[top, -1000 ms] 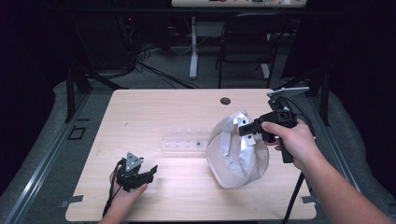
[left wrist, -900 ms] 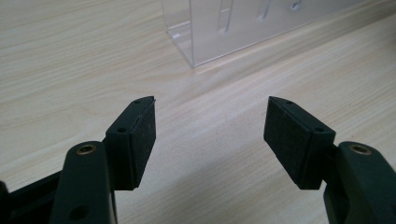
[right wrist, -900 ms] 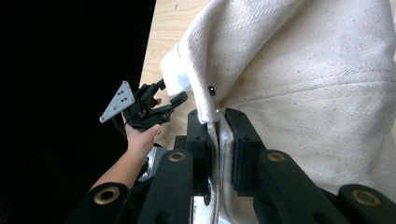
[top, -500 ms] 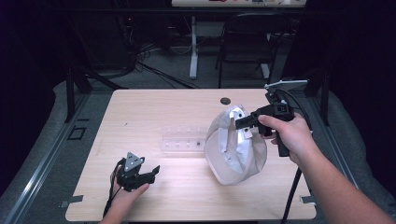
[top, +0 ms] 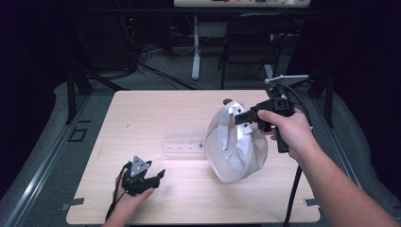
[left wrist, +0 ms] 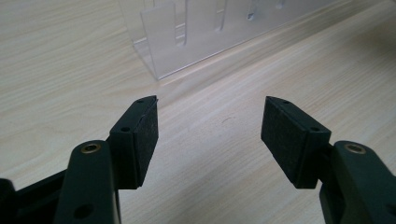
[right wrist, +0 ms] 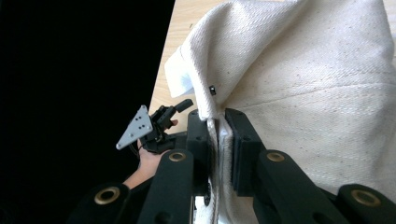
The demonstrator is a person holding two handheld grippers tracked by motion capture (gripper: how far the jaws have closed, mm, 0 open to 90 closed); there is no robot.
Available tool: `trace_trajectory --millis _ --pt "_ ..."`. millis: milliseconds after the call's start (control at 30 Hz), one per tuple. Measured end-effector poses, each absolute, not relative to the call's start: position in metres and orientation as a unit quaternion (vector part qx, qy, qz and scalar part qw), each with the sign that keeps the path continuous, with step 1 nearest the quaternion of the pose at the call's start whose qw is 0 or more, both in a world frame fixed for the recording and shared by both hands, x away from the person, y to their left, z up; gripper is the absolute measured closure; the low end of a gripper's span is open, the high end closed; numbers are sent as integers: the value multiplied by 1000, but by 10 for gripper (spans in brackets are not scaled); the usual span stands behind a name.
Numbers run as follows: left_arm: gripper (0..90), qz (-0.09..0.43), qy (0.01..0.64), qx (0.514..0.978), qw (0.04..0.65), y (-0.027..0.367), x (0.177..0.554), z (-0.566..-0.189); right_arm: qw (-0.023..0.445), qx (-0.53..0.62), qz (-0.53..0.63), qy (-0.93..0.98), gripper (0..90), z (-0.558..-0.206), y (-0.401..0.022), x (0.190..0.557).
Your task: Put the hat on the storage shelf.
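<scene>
A cream canvas bag (top: 236,151) hangs over the table's right half, lifted by its rim with its bottom near the tabletop. My right gripper (top: 240,118) is shut on that rim; in the right gripper view the cloth edge (right wrist: 217,126) is pinched between the two jaws and the bag (right wrist: 308,84) spreads to the right. My left gripper (top: 153,177) rests low near the table's front left, open, with nothing between its pads (left wrist: 144,135). Ahead of it stands a clear plastic rack (left wrist: 210,28), seen in the high view as the rack (top: 184,142) at mid-table, left of the bag.
The wooden table (top: 142,113) has its front edge just below the left hand. A small dark disc (top: 227,100) lies near the far edge behind the bag. A chair (top: 250,42) and a desk leg stand on the floor beyond the table.
My right gripper has lifted and swung a little right with the bag's rim, so the bag hangs more upright. The left gripper has stayed in place.
</scene>
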State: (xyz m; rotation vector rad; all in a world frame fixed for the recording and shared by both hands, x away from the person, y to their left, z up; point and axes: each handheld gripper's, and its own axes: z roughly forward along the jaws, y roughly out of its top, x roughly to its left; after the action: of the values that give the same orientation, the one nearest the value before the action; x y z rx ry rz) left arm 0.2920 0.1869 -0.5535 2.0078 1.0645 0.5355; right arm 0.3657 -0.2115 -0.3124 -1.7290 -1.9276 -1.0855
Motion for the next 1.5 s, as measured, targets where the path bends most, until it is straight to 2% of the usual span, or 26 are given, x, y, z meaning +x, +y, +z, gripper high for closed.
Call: trace_trajectory --millis 567,867,1500 --pt "371 207 394 795 412 167 290 -530 158 -604 -404 -669 810 -296 -200 383" --pt "424 202 366 805 422 140 294 -515 154 -609 -411 -661 811 -292 -195 394" --pt "368 201 343 811 430 98 302 -499 151 -617 -430 -642 811 -286 -181 417"
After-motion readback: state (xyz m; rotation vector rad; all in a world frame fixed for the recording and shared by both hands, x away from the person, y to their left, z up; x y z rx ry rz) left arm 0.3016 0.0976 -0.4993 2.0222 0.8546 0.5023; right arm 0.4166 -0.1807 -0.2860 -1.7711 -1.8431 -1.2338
